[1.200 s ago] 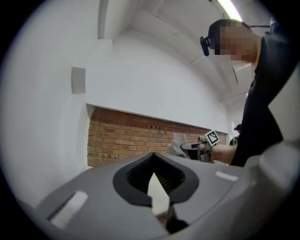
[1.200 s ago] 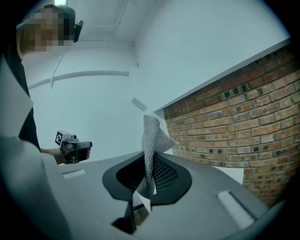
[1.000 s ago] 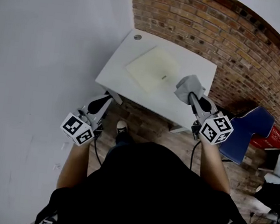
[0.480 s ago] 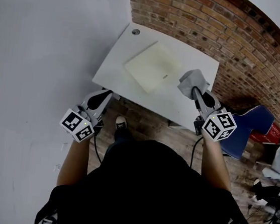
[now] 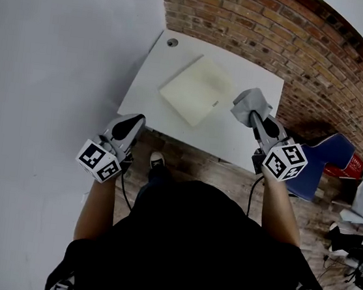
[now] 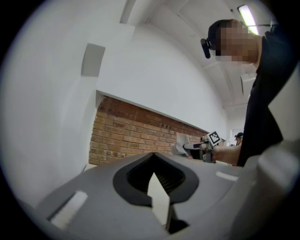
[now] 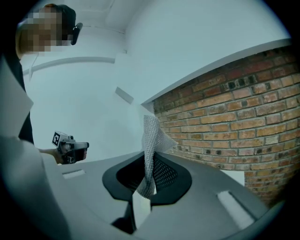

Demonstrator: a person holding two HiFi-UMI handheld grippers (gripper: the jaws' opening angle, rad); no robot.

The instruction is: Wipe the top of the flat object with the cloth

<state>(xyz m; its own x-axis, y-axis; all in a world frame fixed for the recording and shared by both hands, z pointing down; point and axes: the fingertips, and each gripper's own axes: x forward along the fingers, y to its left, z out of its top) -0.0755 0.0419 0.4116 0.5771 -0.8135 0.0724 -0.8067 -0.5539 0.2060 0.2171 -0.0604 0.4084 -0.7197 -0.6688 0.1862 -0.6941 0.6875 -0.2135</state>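
The right gripper (image 5: pixel 256 121) is clamped on the grey cloth (image 5: pixel 248 103), which stands up out of its closed jaws over the right side of the table (image 5: pixel 143 80). The flat pad (image 5: pixel 196 90) lies on the tabletop to the left of the cloth (set diamond-wise, one corner towards it). The left gripper (image 5: pixel 130 125) hangs off the near-left edge, jaws together on nothing. The right one looks nearer, so the wipe likely calls for a leftward, downward reach.
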